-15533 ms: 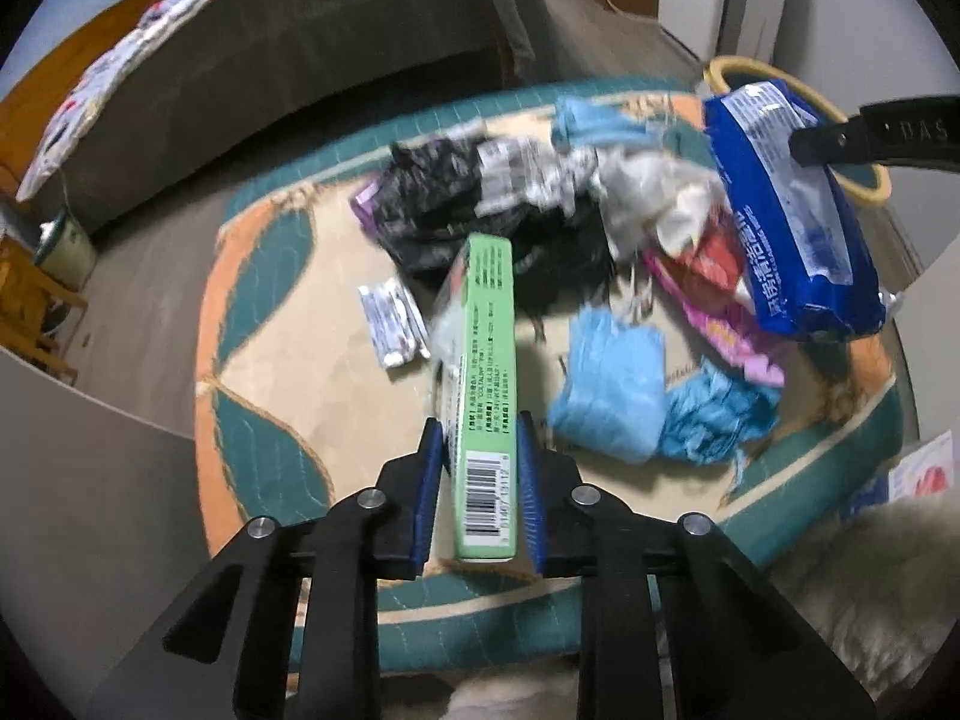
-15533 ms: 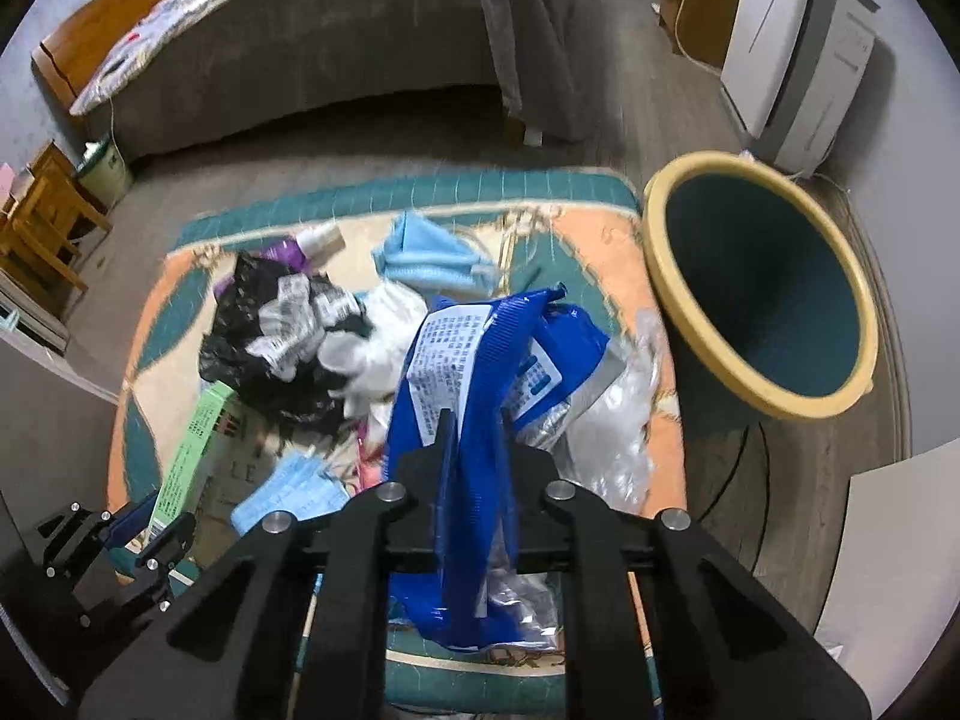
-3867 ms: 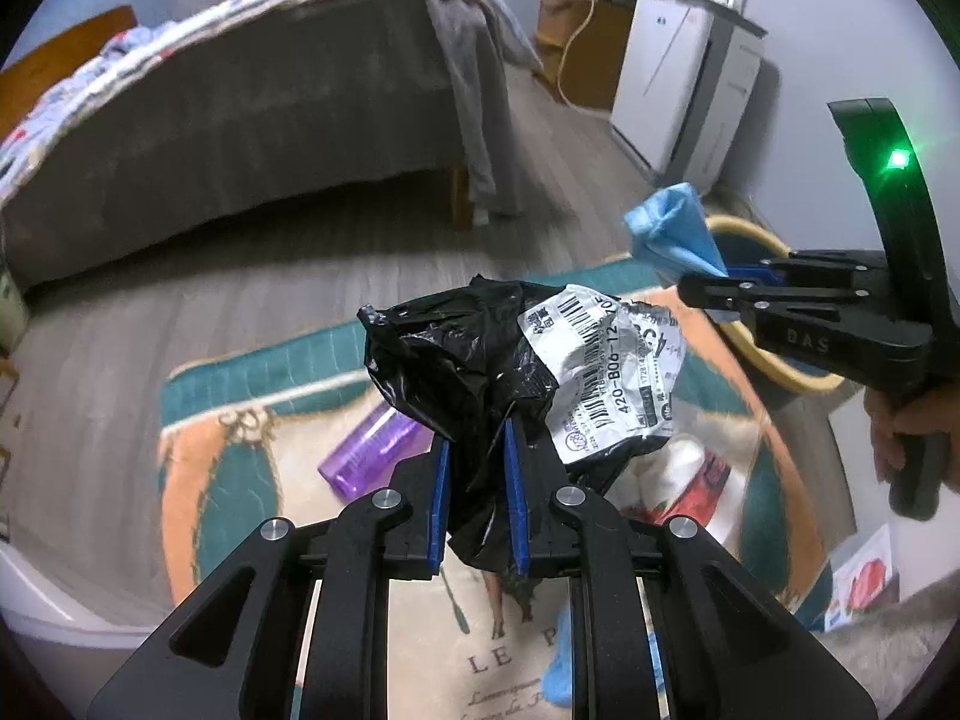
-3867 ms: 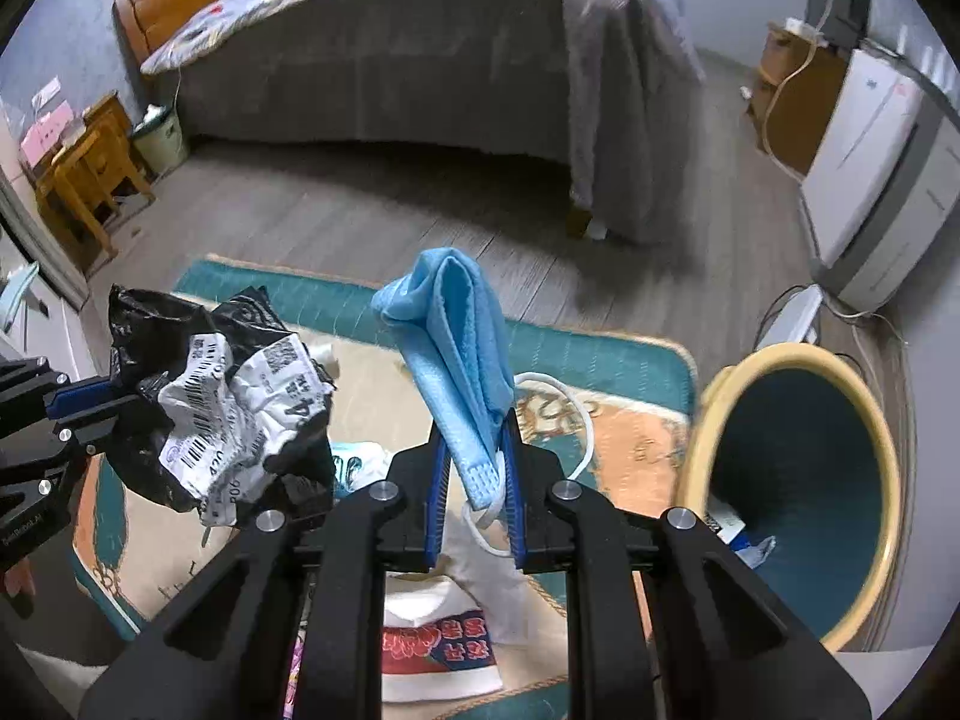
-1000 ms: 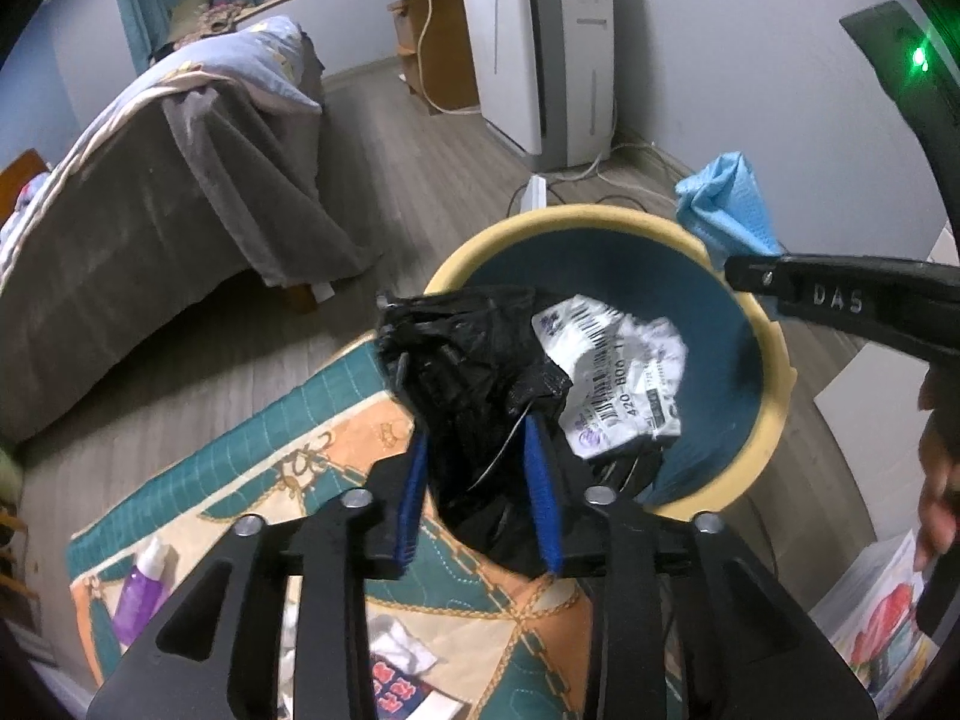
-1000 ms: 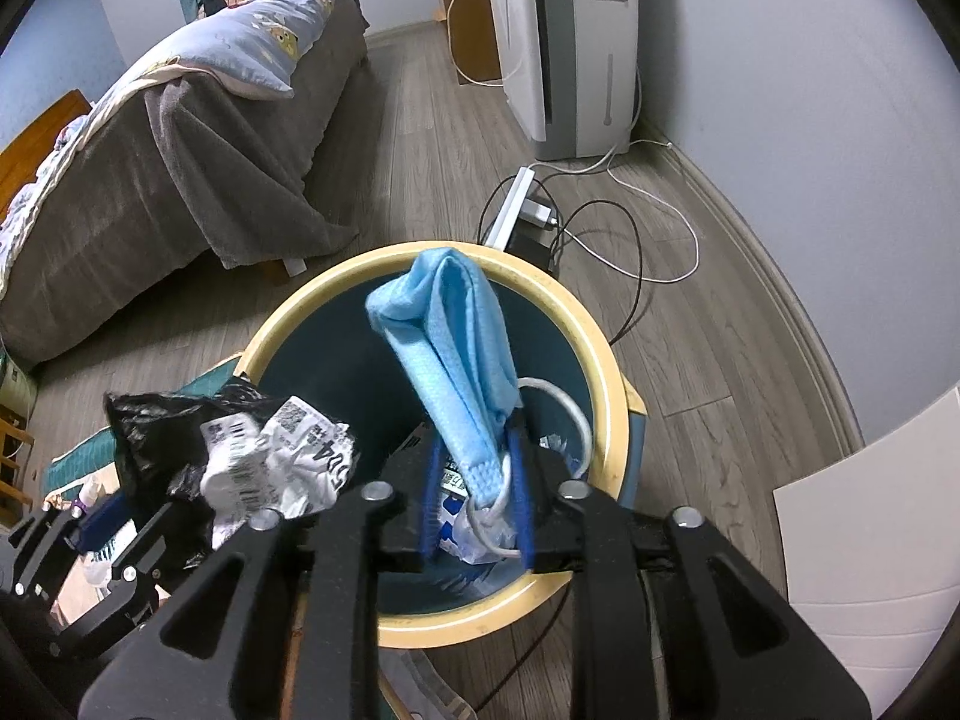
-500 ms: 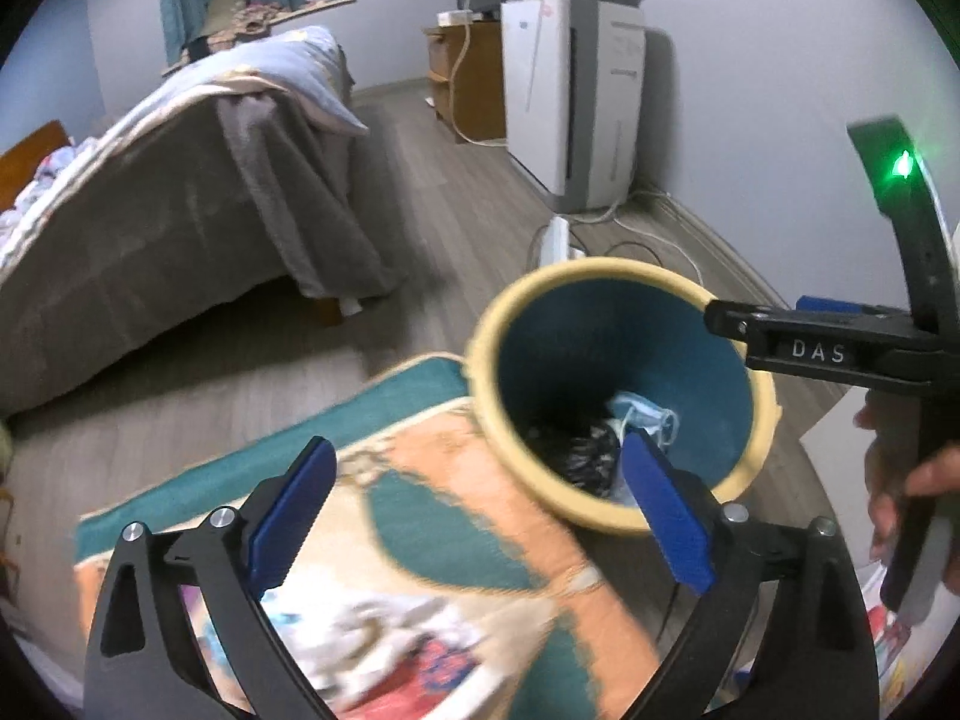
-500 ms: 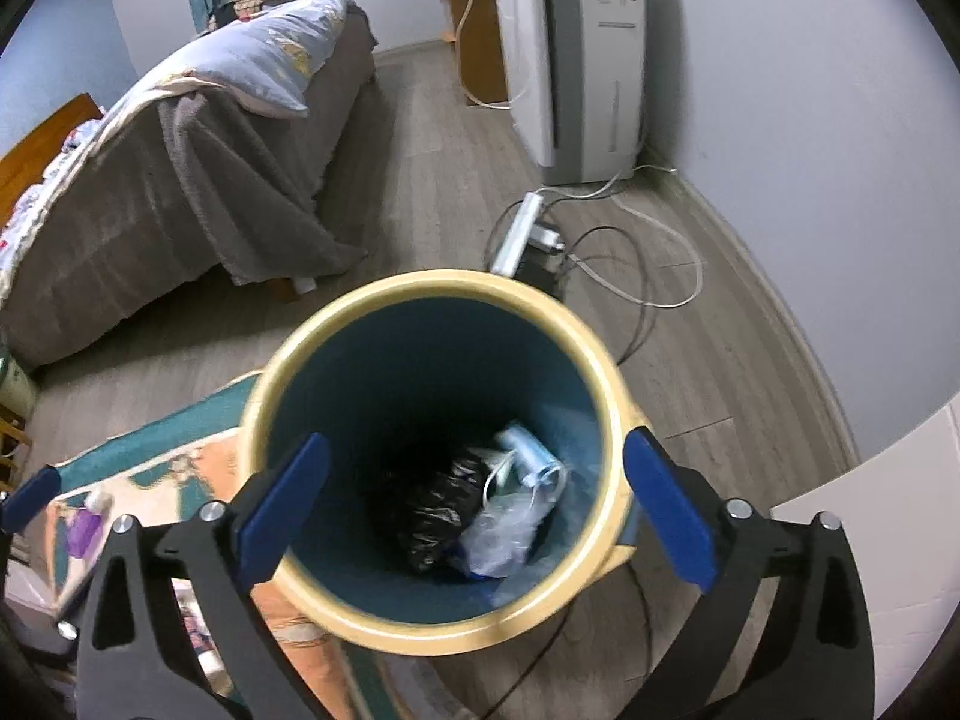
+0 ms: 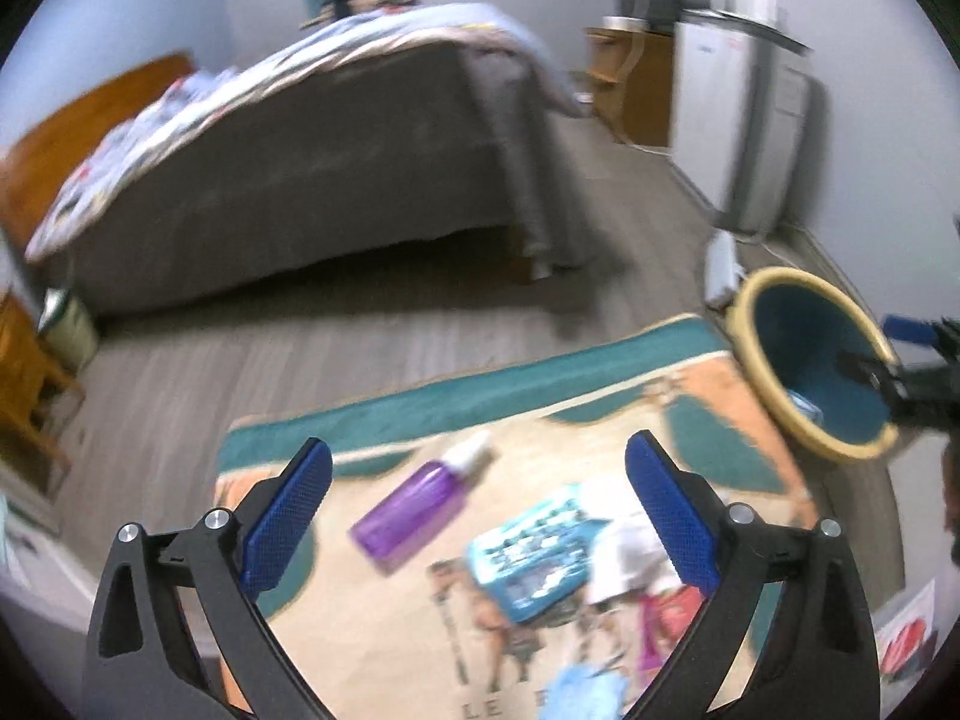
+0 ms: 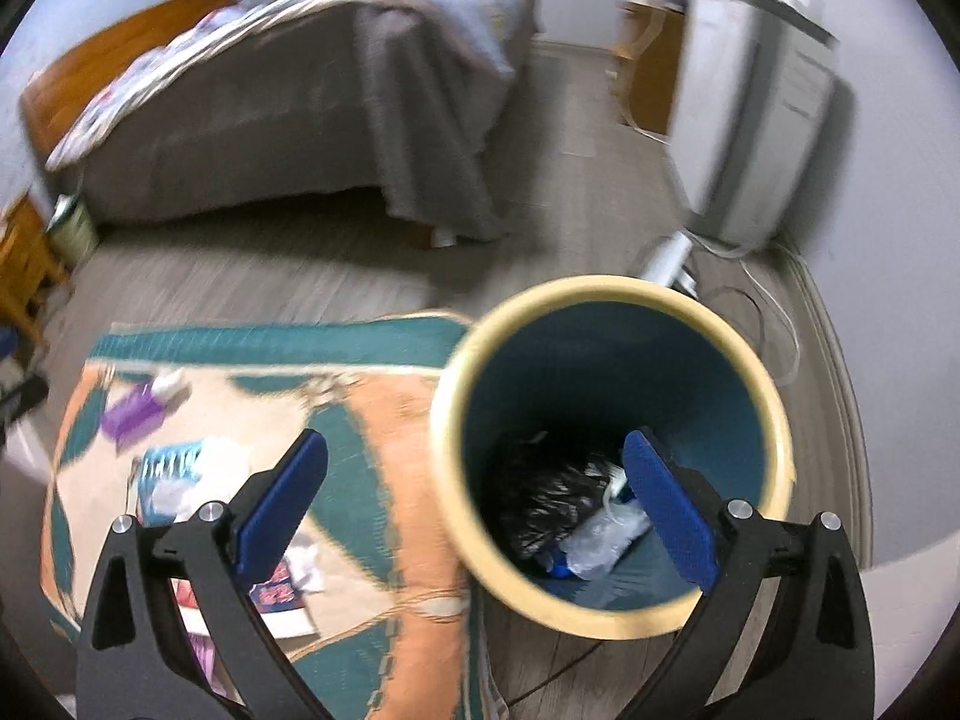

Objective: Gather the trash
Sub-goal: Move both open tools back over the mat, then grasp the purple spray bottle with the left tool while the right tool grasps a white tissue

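My left gripper point(image 9: 477, 507) is open and empty above the rug point(image 9: 540, 402). On the rug lie a purple bottle point(image 9: 417, 507), a light blue packet point(image 9: 531, 555), a white and red wrapper point(image 9: 636, 570) and a blue mask point(image 9: 585, 690). My right gripper point(image 10: 477, 501) is open and empty beside the yellow-rimmed bin point(image 10: 606, 294), which holds the black bag point(image 10: 546, 501) and clear plastic point(image 10: 606, 534). The bin point(image 9: 774, 282) also shows at the right of the left wrist view, with the right gripper point(image 9: 900, 372) over it.
A bed point(image 9: 288, 180) with a grey cover stands behind the rug. A white appliance point(image 9: 744, 120) and a power strip point(image 9: 720, 264) stand by the right wall. A wooden nightstand point(image 9: 24, 384) is at the left. Both views are blurred.
Both grippers have swung left, away from the bin and toward the rug. Both stay open and empty. The black bag and mask lie in the bin.
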`<state>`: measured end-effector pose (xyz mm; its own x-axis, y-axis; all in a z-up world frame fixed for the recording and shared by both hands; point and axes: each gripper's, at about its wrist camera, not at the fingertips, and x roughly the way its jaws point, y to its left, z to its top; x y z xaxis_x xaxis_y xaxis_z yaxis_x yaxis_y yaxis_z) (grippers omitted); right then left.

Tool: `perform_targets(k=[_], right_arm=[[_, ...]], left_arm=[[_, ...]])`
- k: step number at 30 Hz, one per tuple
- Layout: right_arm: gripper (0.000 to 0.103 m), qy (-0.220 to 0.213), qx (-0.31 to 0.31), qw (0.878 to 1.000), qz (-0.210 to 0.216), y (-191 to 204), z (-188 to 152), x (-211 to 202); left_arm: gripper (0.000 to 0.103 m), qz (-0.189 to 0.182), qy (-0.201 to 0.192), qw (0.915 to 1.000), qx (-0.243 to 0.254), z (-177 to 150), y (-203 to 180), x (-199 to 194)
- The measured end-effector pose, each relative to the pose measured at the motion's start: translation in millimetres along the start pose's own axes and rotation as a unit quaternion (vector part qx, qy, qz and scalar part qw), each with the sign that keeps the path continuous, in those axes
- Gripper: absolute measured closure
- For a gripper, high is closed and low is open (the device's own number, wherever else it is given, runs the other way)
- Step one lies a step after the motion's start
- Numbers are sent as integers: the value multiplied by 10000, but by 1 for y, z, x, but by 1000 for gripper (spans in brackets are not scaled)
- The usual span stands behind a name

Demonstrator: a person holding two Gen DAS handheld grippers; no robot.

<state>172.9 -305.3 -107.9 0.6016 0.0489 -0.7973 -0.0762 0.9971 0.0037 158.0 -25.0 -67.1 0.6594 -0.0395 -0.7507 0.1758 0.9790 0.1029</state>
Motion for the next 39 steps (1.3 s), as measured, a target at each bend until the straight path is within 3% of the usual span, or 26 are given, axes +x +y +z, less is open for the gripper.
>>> perform_targets(k=[7, 13, 23, 24, 28, 29, 31, 39], right_arm=[[6, 177, -533, 9979, 314, 57, -1, 14], [6, 398, -815, 9942, 581, 96, -5, 29], [7, 1067, -1430, 9796, 923, 137, -25, 64], [9, 1169, -1475, 9774, 964, 138, -27, 68], [42, 1485, -1466, 9705, 1205, 140, -29, 80], [55, 1535, -1434, 9689, 1306, 140, -29, 82], [65, 1506, -1425, 9688, 1359, 139, -24, 82], [71, 1007, -823, 9867, 976, 109, 4, 81]], left_arm=[[6, 283, 189, 9991, -252, -26, 48, 28], [6, 126, 157, 9989, -425, -32, 70, 45], [6, -6, 423, 9991, -87, -36, 56, 84], [6, -3, 409, 9992, -9, -34, 53, 86], [6, 17, 394, 9987, 310, -33, 42, 93], [6, 18, 410, 9985, 360, -33, 40, 95], [6, 42, 448, 9979, 455, -33, 38, 100], [6, 59, 577, 9971, 483, -32, 39, 116]])
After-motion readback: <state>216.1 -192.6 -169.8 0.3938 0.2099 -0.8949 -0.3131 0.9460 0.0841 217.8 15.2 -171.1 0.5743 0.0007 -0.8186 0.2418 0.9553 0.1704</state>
